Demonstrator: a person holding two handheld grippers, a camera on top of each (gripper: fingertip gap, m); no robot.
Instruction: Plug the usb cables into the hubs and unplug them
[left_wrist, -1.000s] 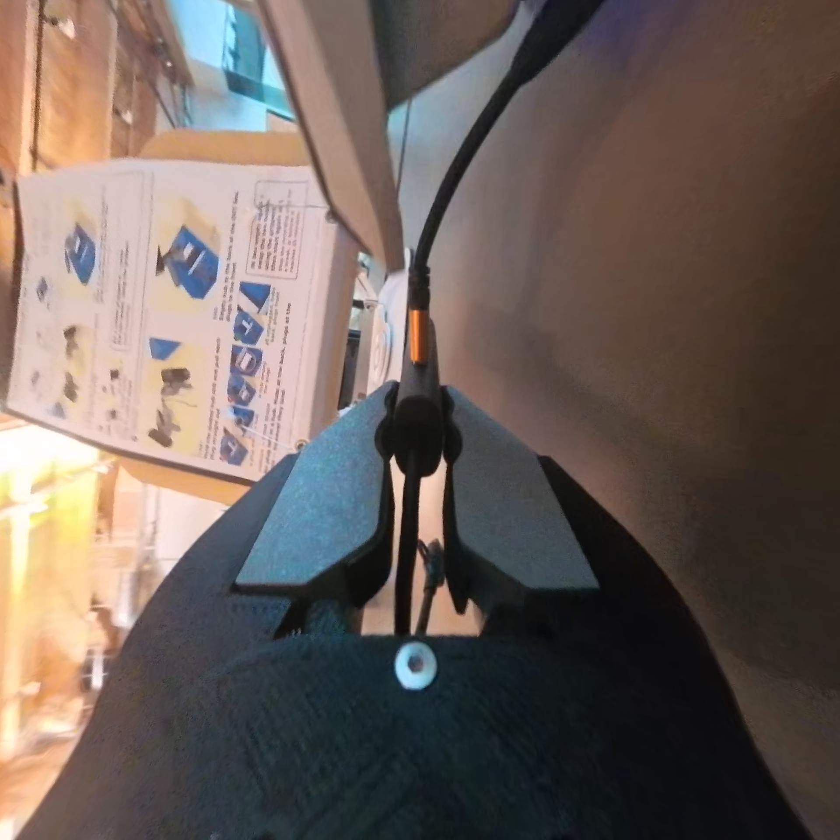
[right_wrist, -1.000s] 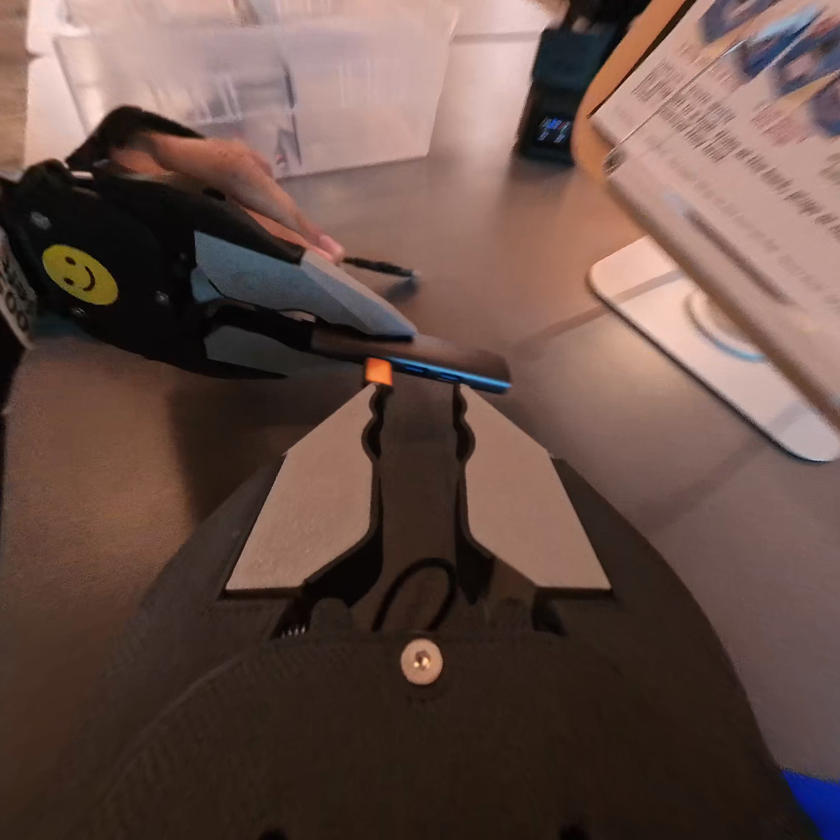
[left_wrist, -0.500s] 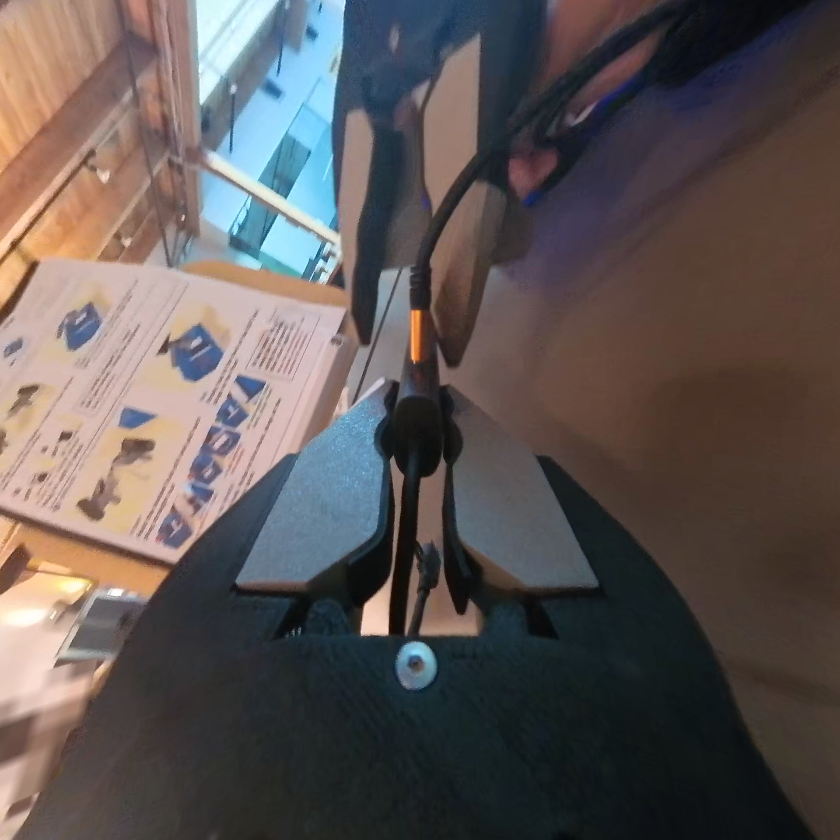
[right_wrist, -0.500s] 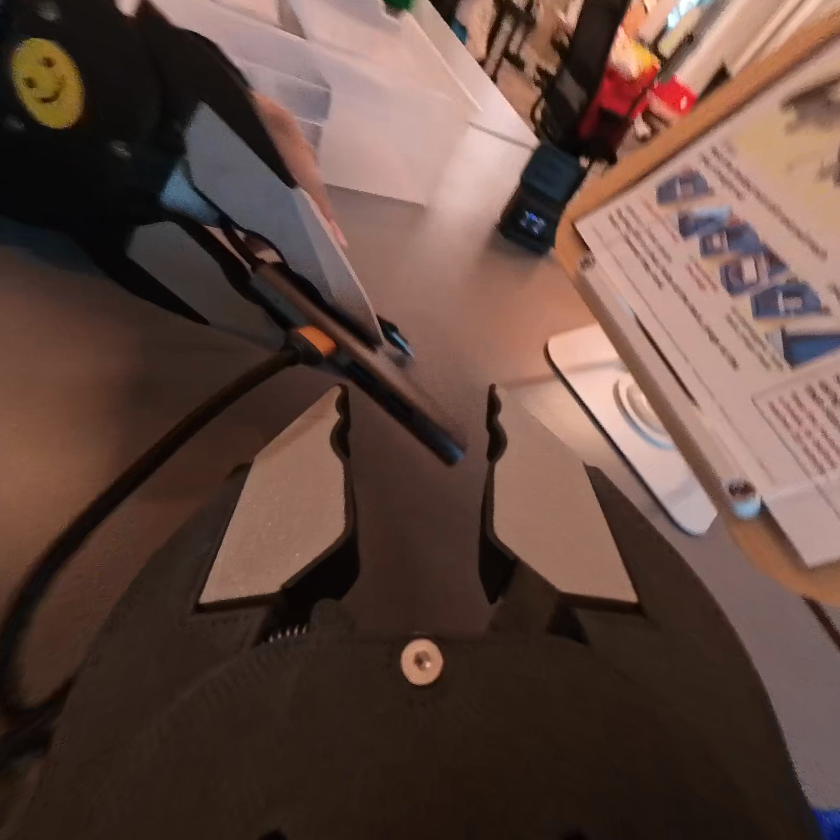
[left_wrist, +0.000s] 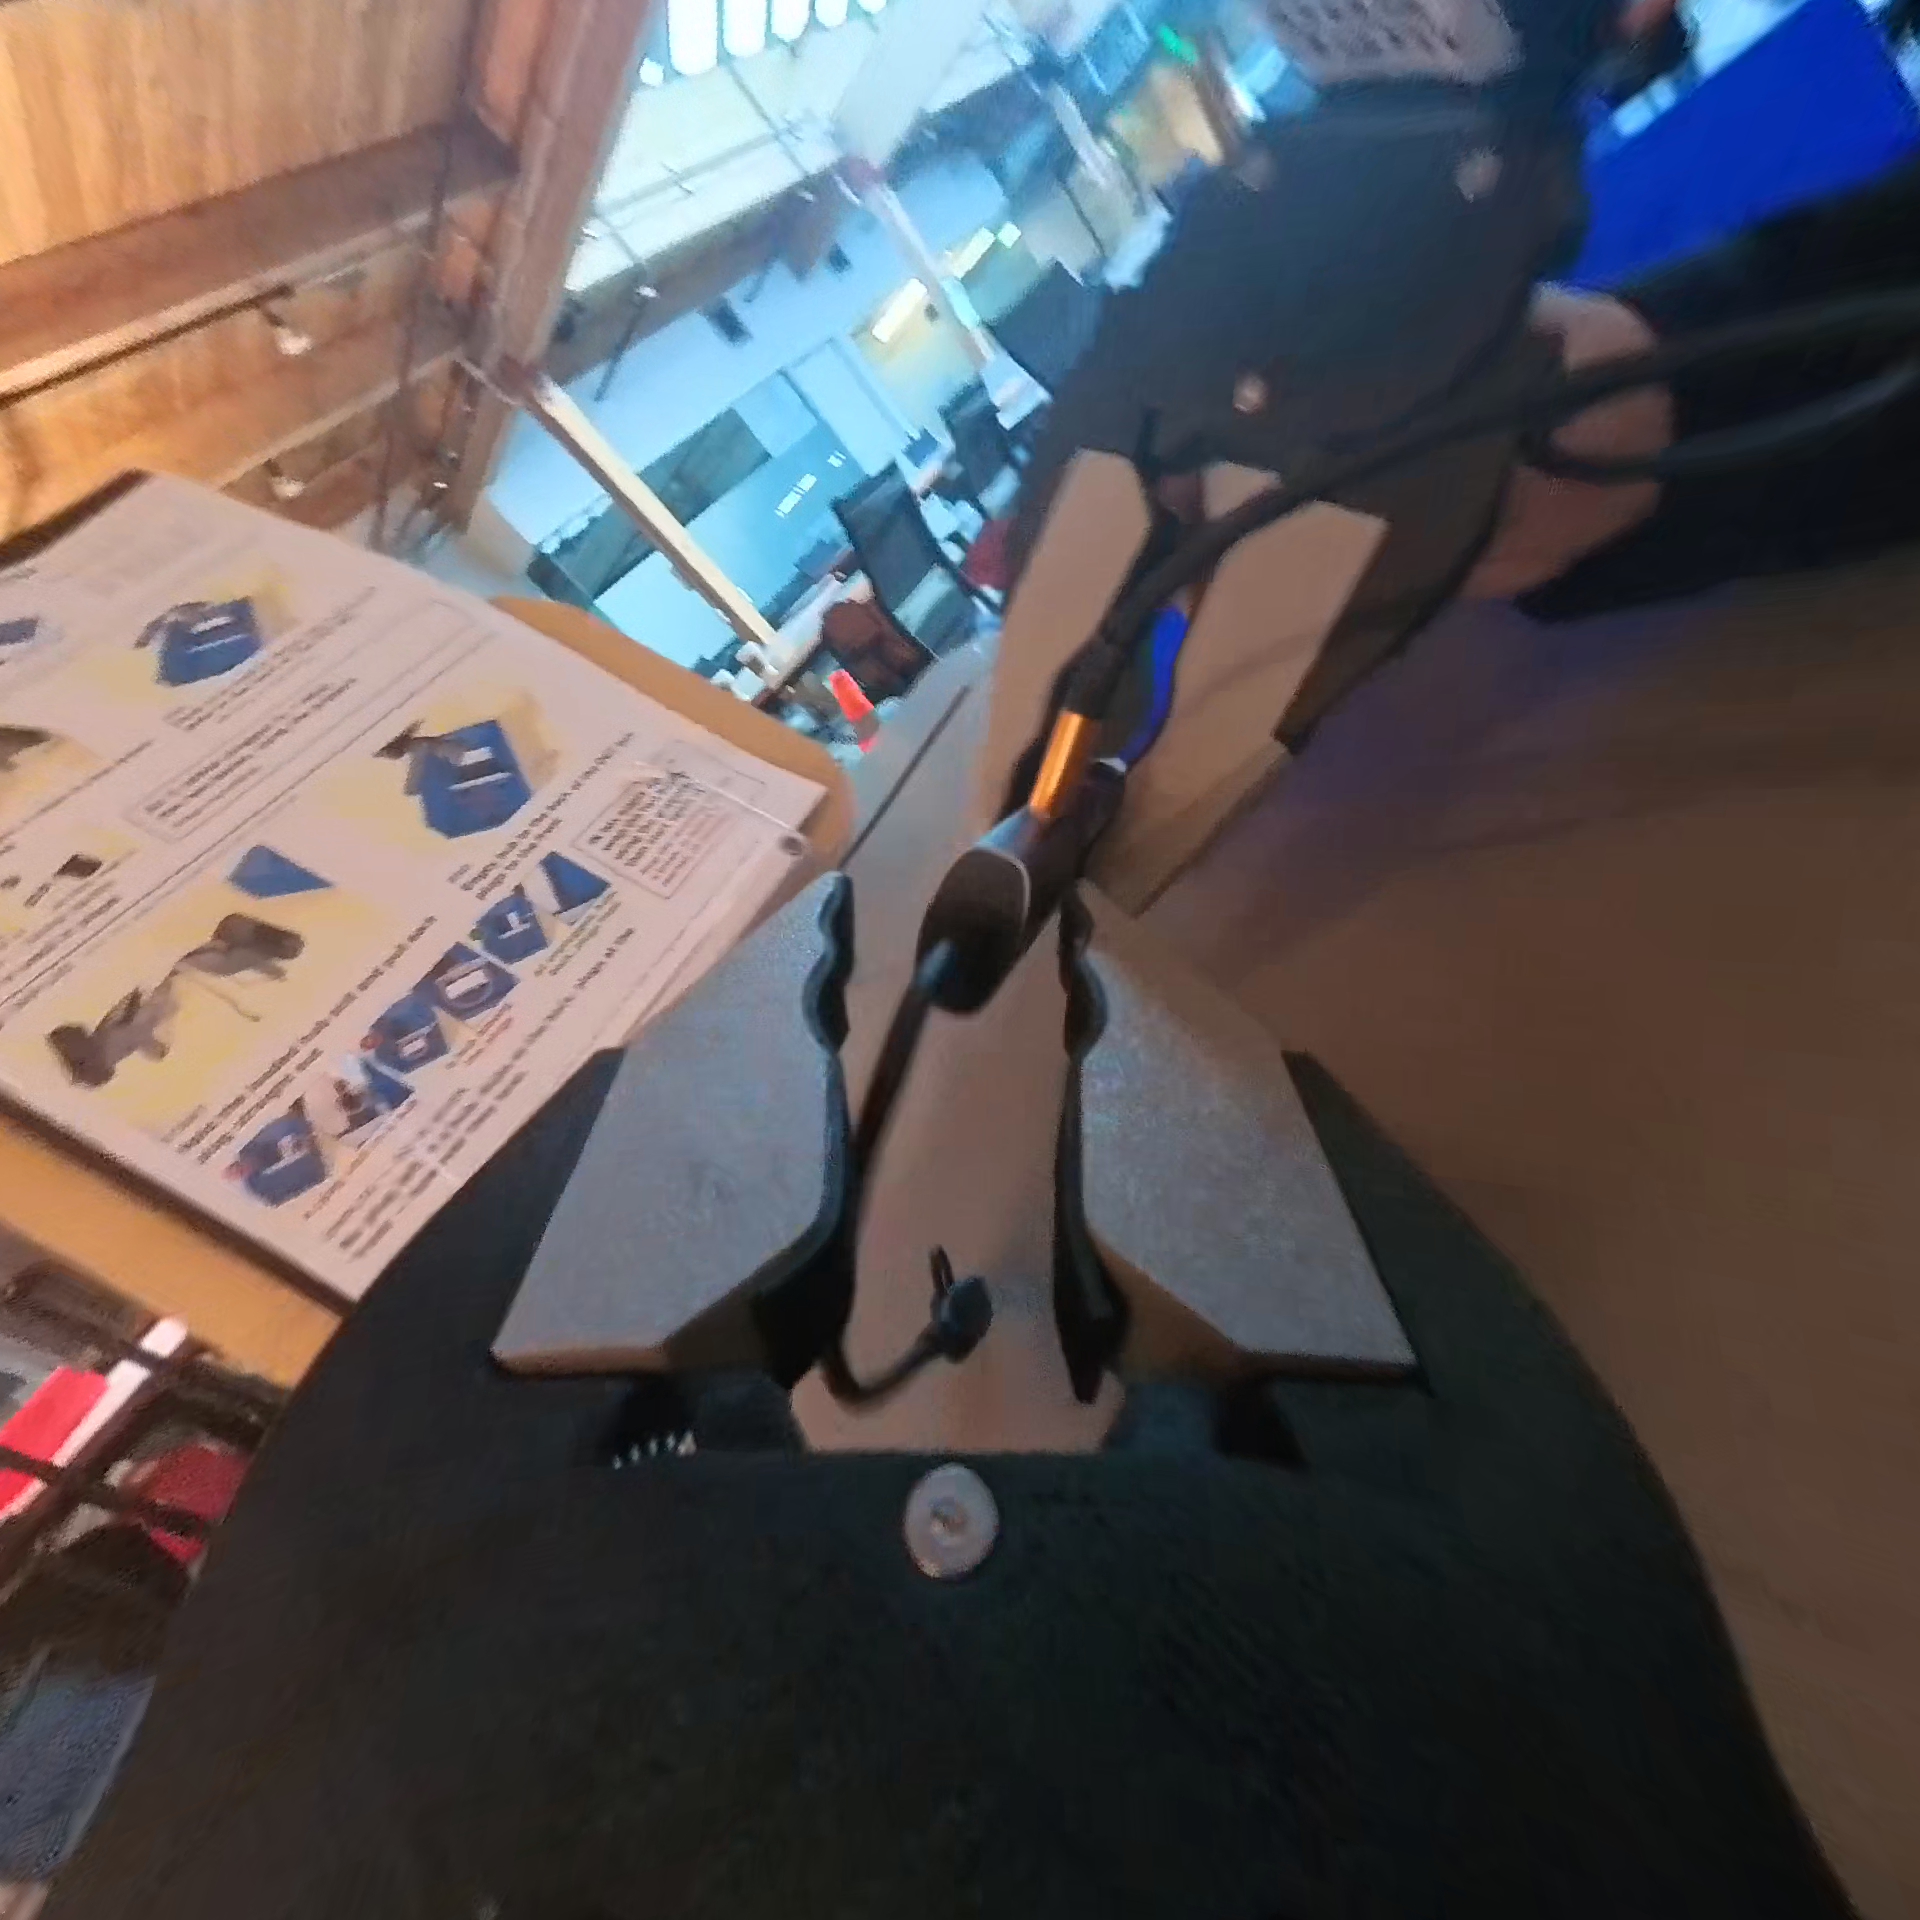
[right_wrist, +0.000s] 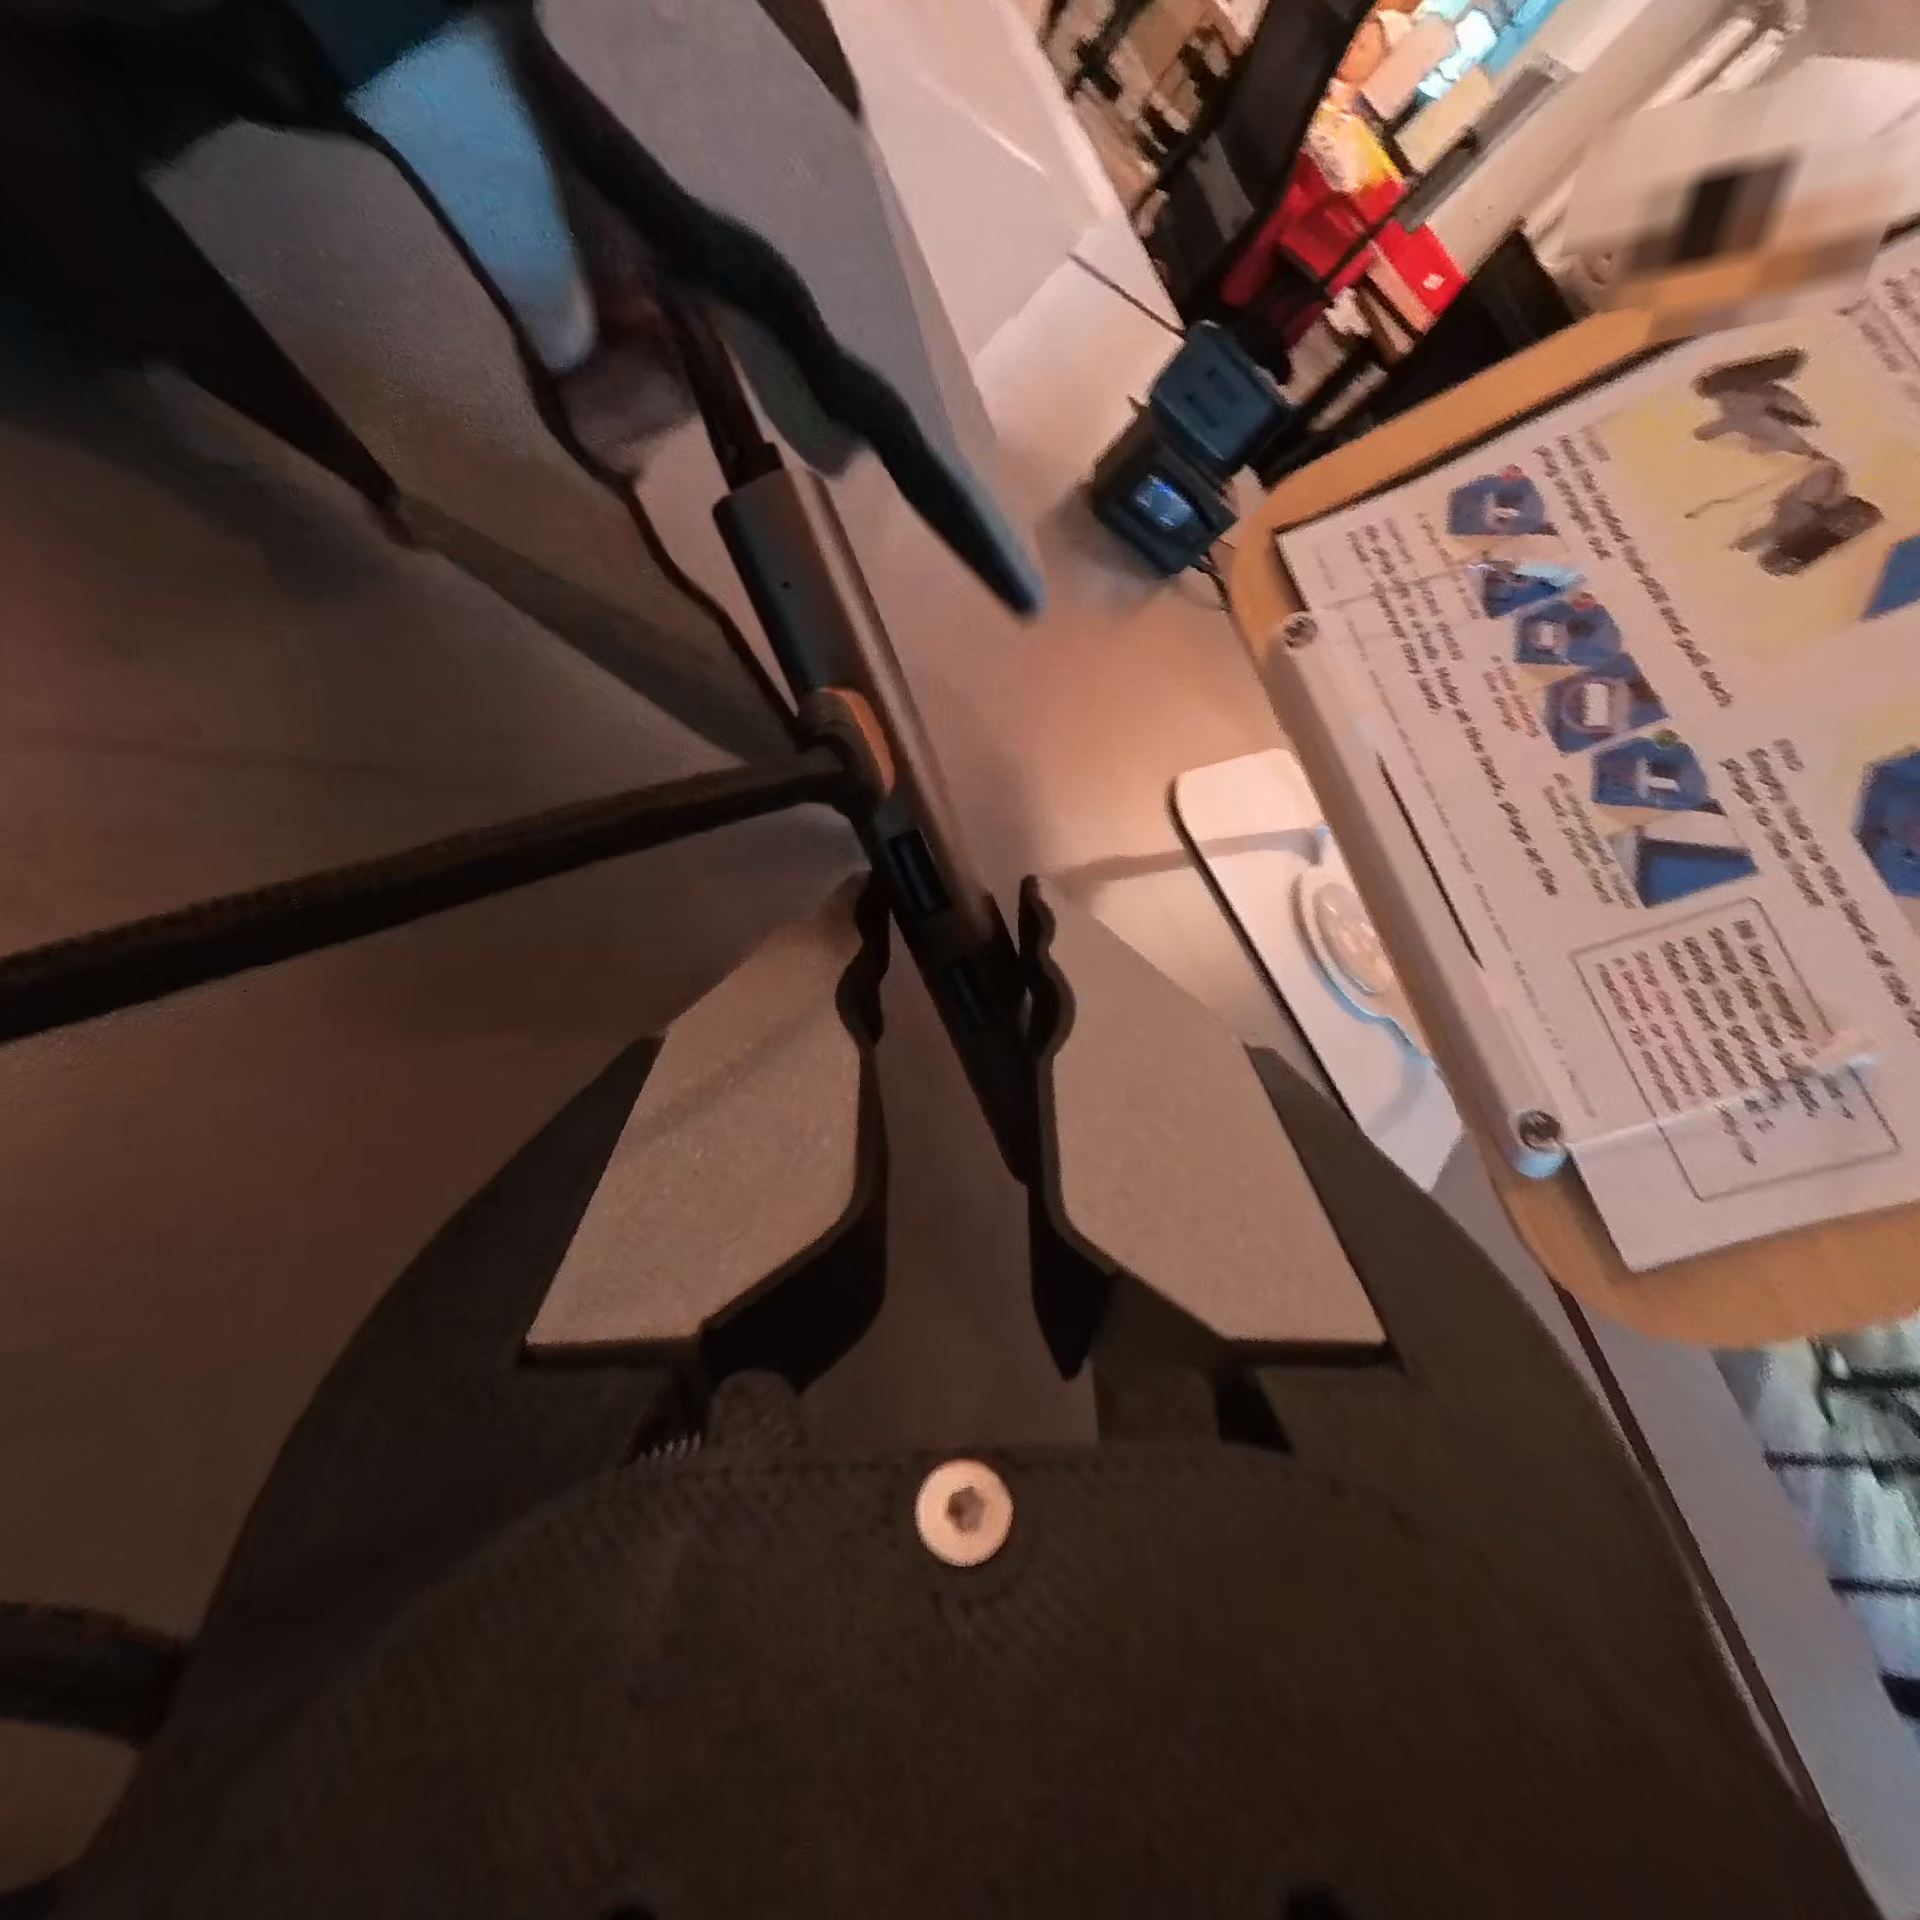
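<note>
In the left wrist view my left gripper is open. The dark rounded end of the USB hub stands between its fingers with a clear gap on the left side, and the hub's thin lead hangs down between them. A black USB cable with an orange-banded plug sits in the hub. Beyond it my right gripper closes around the hub's far end. In the right wrist view my right gripper is shut on the hub, which lies slanted with its blue ports showing. The orange plug and its cable run off to the left.
A picture instruction sheet on a tan board stands to one side and also shows in the right wrist view, with a white stand base under it. A small dark device sits farther back on the grey table. About 4 cm separates my left fingertips from my right.
My left gripper was shut on the hub and has opened off it. My right gripper was open around the hub's other end and has shut on it. Both views have swung.
</note>
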